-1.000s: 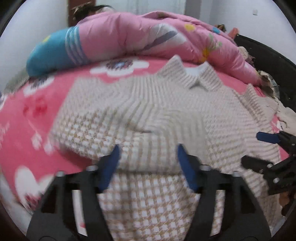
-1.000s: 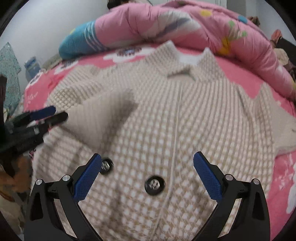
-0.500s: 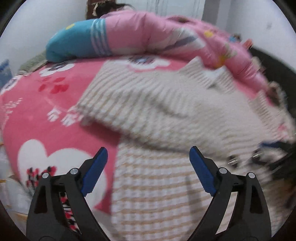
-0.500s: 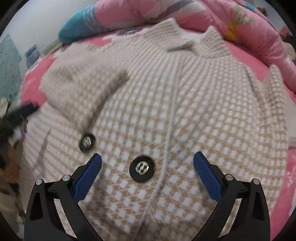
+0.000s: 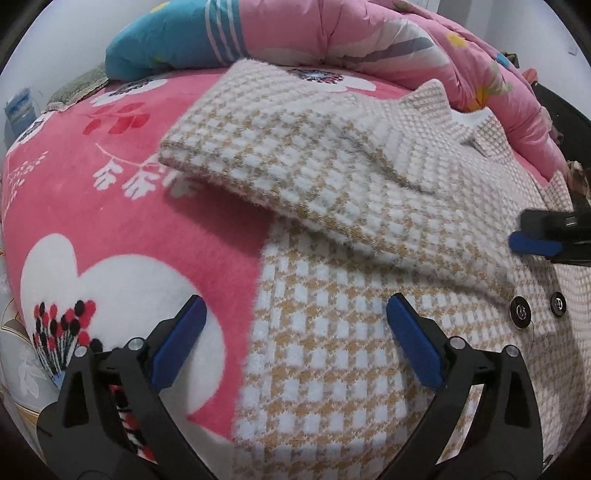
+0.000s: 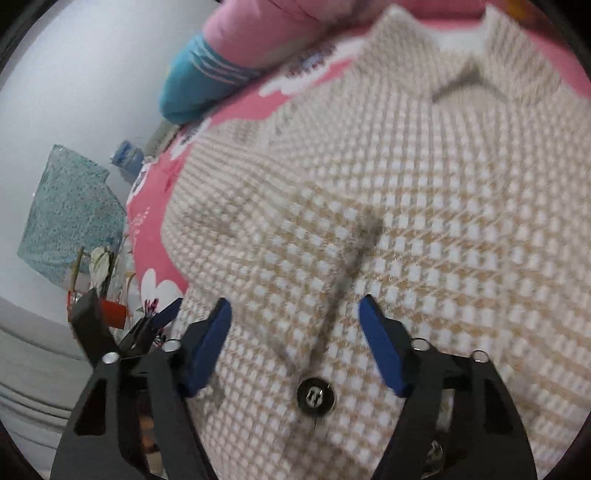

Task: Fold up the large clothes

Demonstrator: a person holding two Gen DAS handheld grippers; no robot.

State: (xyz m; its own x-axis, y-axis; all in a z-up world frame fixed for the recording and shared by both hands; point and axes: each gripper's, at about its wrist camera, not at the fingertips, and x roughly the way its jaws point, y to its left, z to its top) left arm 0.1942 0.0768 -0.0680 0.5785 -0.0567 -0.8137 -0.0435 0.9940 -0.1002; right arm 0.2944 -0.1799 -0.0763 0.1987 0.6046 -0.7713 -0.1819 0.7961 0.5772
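A beige-and-white checked coat lies front up on a pink flowered blanket. One sleeve is folded across its chest. My left gripper hovers over the coat's left edge; its jaws are opening and hold nothing. Two dark buttons sit at the right, with my right gripper just above them. In the right wrist view the right gripper hangs low over the coat, its jaws closing. The front opening lies between them, and a button sits just below.
A rolled pink duvet with a blue end lines the back of the bed. Beside the bed's left side are a teal cloth on the wall, flowers and a red object. A dark frame borders the bed's right.
My left gripper's jaws spread wide and it slid left from the folded sleeve to the coat's side edge. My right gripper moved in over the buttons, rolled, and its jaws narrowed.
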